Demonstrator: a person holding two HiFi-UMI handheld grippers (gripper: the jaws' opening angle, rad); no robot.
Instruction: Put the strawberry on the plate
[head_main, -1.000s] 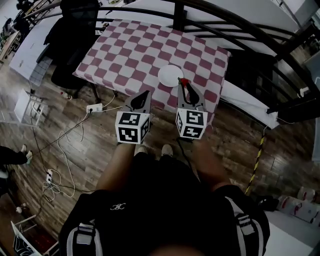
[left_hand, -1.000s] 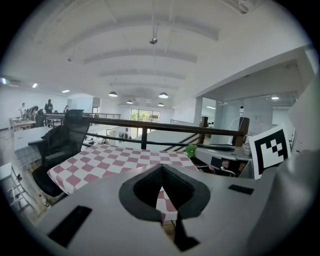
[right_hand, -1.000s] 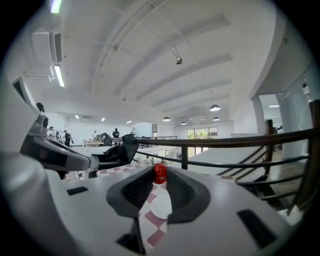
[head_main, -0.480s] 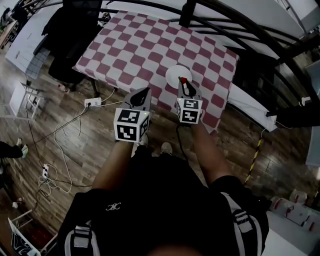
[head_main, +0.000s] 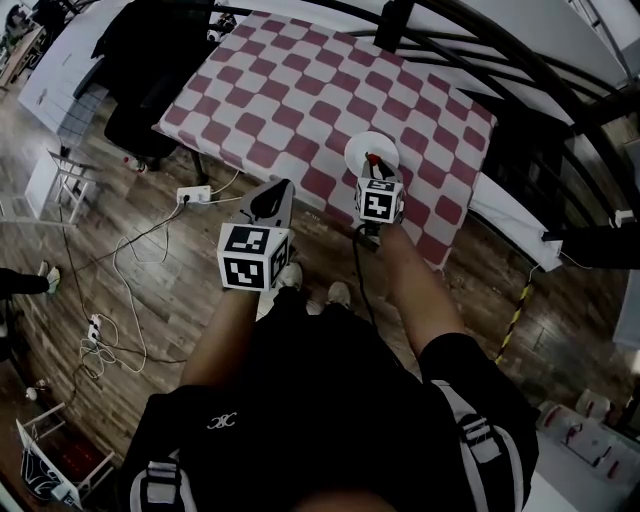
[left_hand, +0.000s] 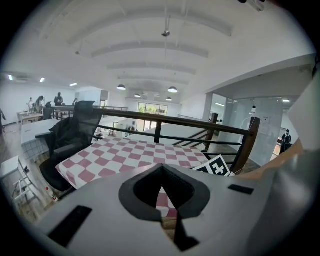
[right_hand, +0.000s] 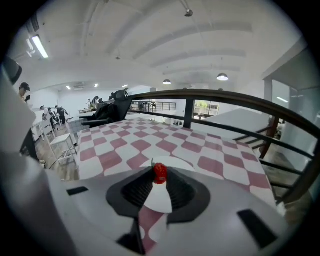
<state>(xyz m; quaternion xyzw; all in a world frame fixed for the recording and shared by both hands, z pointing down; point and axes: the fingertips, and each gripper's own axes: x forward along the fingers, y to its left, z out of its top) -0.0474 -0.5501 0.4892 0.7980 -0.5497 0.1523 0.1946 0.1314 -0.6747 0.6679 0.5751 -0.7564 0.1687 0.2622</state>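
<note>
Strawberry (right_hand: 160, 173): pinched red between the tips of the right gripper (right_hand: 160, 179), whose jaws stand partly apart and close on it, over the near side of the plate (right_hand: 176, 162).

The checked table (head_main: 300, 90) is the largest thing, bounded on its far side by a dark railing (head_main: 470, 45), with a black chair (head_main: 140, 60) at its far left corner. Wide bare cloth lies left of and beyond the plate (head_main: 381, 144), which sits near the table's front right edge.

Only the right gripper view shows the grip itself. From the head view the strawberry (head_main: 369, 158) is a small red dot at the plate's near rim. The left gripper view shows neither fruit nor plate, only the cloth (left_hand: 125, 155) and the other gripper's marker cube (left_hand: 218, 166).

The right gripper (head_main: 372, 166) reaches forward over the table edge on an outstretched arm. The left gripper (head_main: 283, 186) hangs back over the wooden floor (head_main: 150, 300) by the table's front edge, its tips together on nothing (left_hand: 161, 168).
</note>
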